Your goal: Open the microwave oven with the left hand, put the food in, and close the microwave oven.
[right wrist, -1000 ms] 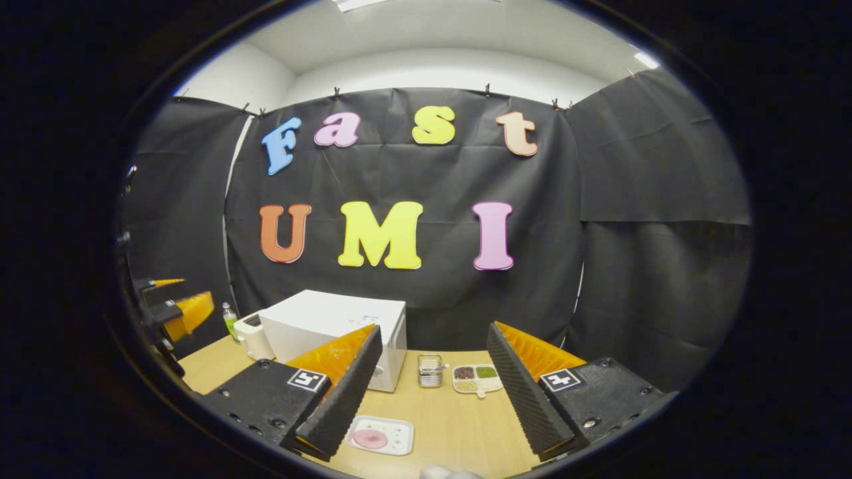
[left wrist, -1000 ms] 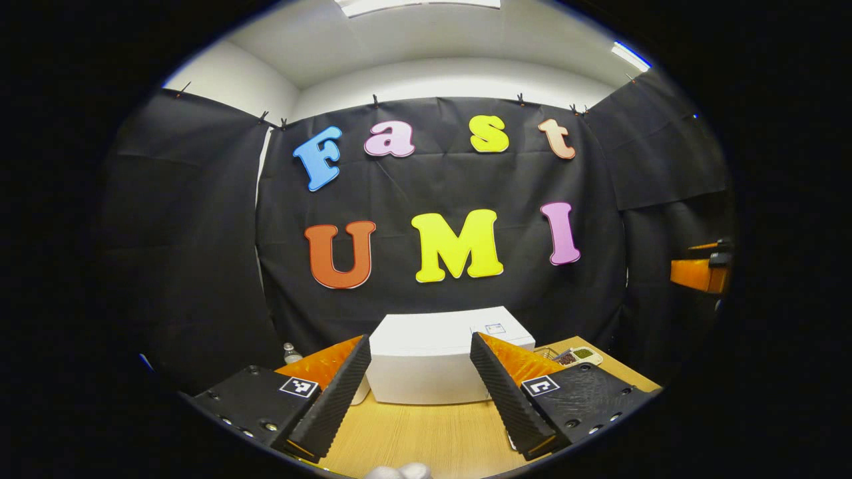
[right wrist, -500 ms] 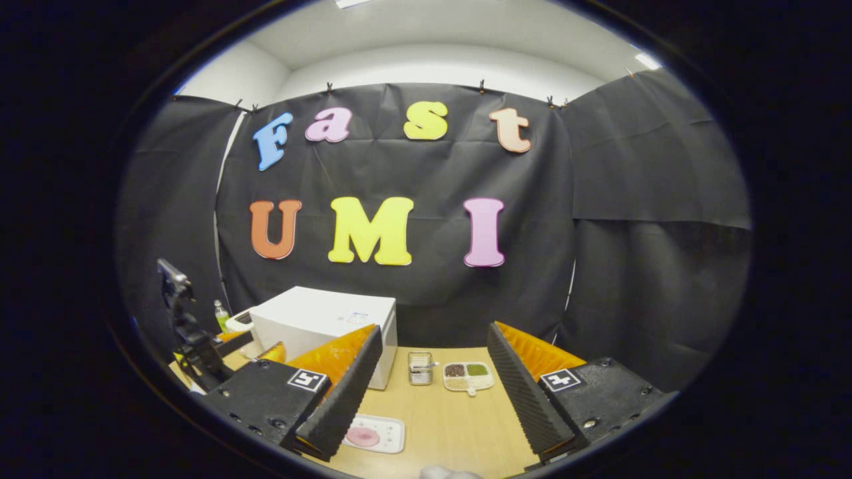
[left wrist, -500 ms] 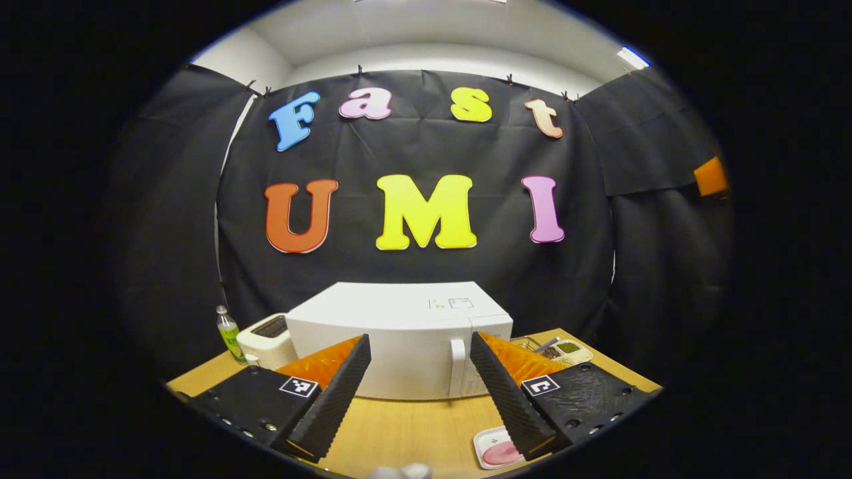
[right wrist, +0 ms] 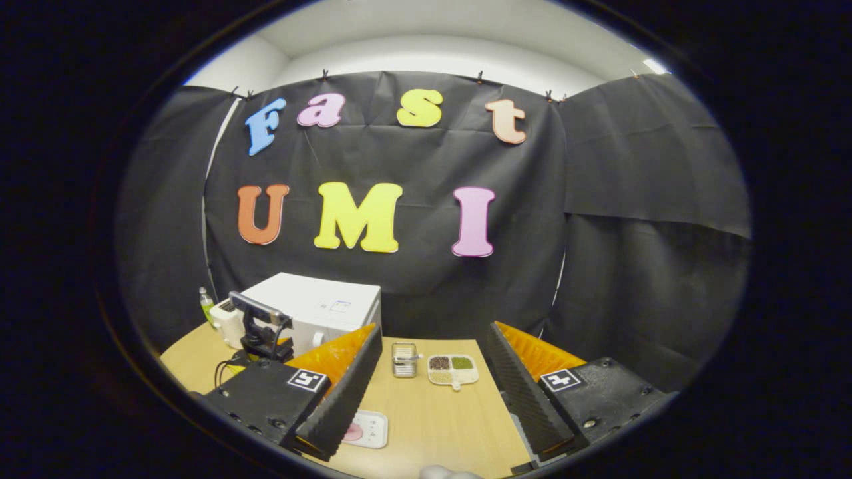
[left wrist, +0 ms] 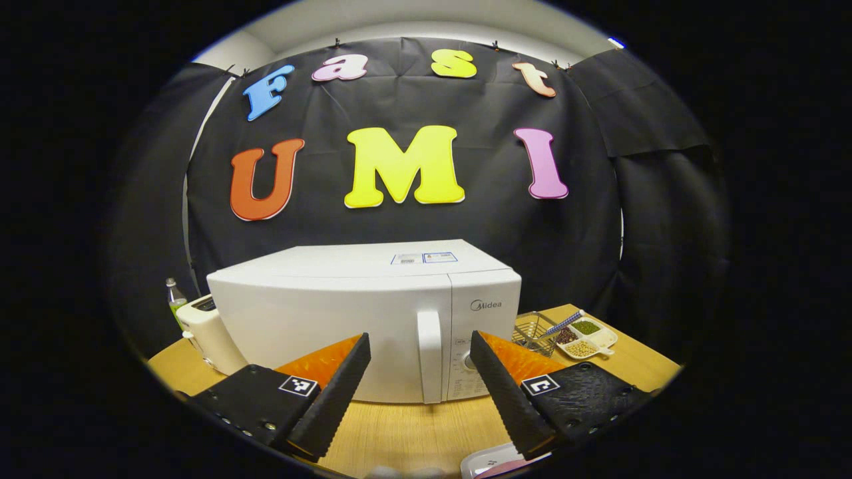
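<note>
A white microwave [left wrist: 346, 313] stands on the wooden table [left wrist: 413, 432] with its door closed. My left gripper [left wrist: 419, 336] is open and empty, a short way in front of the door's upright handle [left wrist: 429, 356], which lines up between the fingers. A white tray with a pink piece of food [right wrist: 363, 429] lies on the table near my right gripper [right wrist: 432, 329], just by its left finger. That gripper is open and holds nothing. In the right gripper view the left gripper [right wrist: 259, 326] sits in front of the microwave [right wrist: 319, 306]. The tray's edge [left wrist: 492, 462] peeks out under the left gripper's right finger.
A white toaster [left wrist: 206, 332] and a small bottle [left wrist: 174, 296] stand left of the microwave. To its right are a wire basket [left wrist: 536, 332] and a divided dish of grains [left wrist: 586, 336]. Bare table lies between the right gripper's fingers.
My left gripper has moved down and toward the microwave, which now looms large with its handle between the fingers. The right gripper has shifted only slightly.
</note>
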The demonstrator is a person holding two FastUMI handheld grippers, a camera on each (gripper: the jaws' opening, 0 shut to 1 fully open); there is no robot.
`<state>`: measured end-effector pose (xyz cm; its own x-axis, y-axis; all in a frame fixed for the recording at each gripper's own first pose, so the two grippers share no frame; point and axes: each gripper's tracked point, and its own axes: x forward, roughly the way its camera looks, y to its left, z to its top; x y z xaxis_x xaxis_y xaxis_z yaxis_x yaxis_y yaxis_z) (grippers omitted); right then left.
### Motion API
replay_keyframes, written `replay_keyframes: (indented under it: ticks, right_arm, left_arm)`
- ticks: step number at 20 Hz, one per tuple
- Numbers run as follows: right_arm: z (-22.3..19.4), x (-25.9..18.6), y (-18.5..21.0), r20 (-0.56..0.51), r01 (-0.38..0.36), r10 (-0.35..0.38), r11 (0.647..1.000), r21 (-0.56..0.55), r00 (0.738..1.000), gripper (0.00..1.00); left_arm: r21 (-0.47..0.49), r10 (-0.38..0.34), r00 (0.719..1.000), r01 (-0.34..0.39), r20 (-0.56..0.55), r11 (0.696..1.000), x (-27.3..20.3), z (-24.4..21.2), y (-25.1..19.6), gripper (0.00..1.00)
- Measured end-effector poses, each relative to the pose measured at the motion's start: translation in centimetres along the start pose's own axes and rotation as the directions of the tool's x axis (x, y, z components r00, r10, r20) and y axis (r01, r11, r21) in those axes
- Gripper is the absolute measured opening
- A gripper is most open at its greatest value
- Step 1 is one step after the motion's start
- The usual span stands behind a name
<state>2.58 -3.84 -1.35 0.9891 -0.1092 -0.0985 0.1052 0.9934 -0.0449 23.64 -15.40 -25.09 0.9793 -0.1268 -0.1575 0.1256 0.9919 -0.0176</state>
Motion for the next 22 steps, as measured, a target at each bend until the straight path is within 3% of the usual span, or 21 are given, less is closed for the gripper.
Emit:
replay_keyframes:
  ticks: [7,11,12,13,14,15,16,17,19,20,22]
  right_arm:
    - [-1.4,0.7,-0.6,-0.042,0.015,-0.016,1.0,-0.012,0.999,1.0]
    - [-1.4,0.7,-1.1,-0.043,0.028,-0.029,0.999,-0.018,0.999,1.0]
    - [-1.4,0.7,-1.1,-0.044,0.03,-0.03,0.999,-0.02,0.999,0.94]
    - [-1.4,0.7,-1.0,-0.044,0.029,-0.03,0.999,-0.021,0.999,1.0]
    - [-1.4,0.7,-0.9,-0.045,0.028,-0.029,0.999,-0.02,0.999,1.0]
    - [-1.5,0.8,-0.8,-0.047,0.026,-0.027,0.999,-0.02,0.999,1.0]
    - [-1.6,0.7,-0.8,-0.051,0.026,-0.027,0.999,-0.021,0.998,1.0]
    - [-1.6,0.7,-0.8,-0.052,0.025,-0.026,0.999,-0.021,0.998,1.0]
    - [-1.7,0.7,-0.5,-0.055,0.02,-0.021,1.0,-0.019,0.998,1.0]
    - [-1.6,0.6,-0.3,-0.058,0.012,-0.013,1.0,-0.019,0.998,0.94]
    - [-1.7,0.4,0.0,-0.059,0.004,-0.005,1.0,-0.019,0.998,1.0]
  left_arm:
    - [-0.021,0.007,0.999,-0.008,-0.033,1.0,4.3,-2.2,-0.6,0.95]
    - [-0.044,-0.003,0.998,0.0,-0.068,0.999,4.7,-2.8,-0.6,0.69]
    - [-0.054,-0.007,0.998,0.003,-0.061,0.999,4.7,-2.8,-0.7,0.57]
    - [-0.069,-0.018,0.998,0.014,-0.061,0.997,4.7,-2.9,-0.9,0.43]
    - [-0.067,-0.019,0.998,0.015,-0.06,0.998,4.7,-2.9,-1.0,0.3]
    - [-0.053,-0.014,0.998,0.011,-0.062,0.999,4.8,-2.8,-0.9,0.26]
    - [-0.039,-0.008,0.998,0.006,-0.056,0.999,4.4,-2.7,-0.9,0.1]
    - [-0.028,-0.004,0.998,0.002,-0.056,1.0,4.7,-2.9,-0.9,0.19]
    - [-0.04,-0.009,0.998,0.007,-0.055,0.999,4.7,-2.9,-0.7,0.14]
    - [-0.04,-0.014,0.998,0.012,-0.058,0.999,4.5,-3.0,-0.7,0.1]
    - [-0.042,-0.019,0.998,0.016,-0.058,0.999,4.4,-2.9,-0.7,0.1]
